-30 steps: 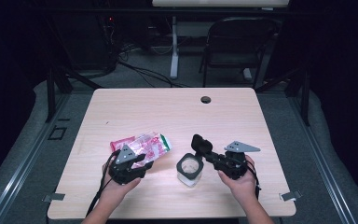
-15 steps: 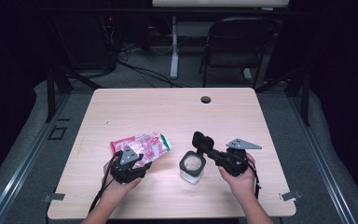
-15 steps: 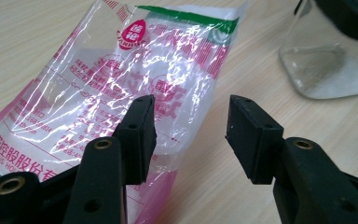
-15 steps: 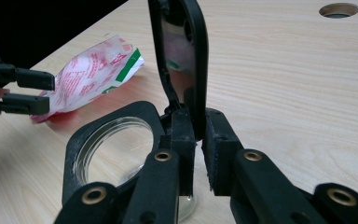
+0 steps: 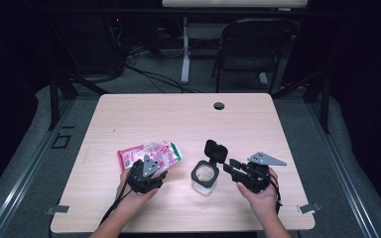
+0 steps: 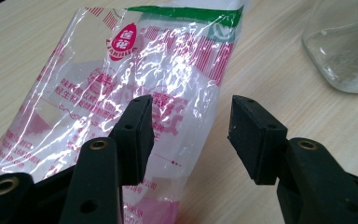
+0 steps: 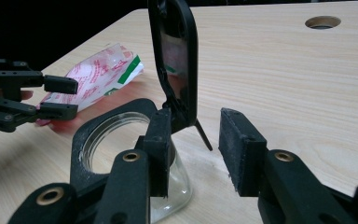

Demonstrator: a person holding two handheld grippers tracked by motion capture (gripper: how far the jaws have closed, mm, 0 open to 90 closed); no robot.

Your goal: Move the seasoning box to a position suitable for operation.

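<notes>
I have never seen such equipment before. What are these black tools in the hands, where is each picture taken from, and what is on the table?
A person sits at a wooden table and holds a hand tool with two black jaws, called a gripper, in each hand. One picture comes from a fixed camera above the table. The other two come from small cameras riding on the grippers, looking along the jaws.

On the table lie a clear plastic bag with pink and green print and a glass jar whose black flip lid stands open.

The left gripper hovers over the bag, jaws open, gripping nothing. The right gripper is at the jar's lid hinge; its jaws have just been opening and no longer pinch anything.
</notes>
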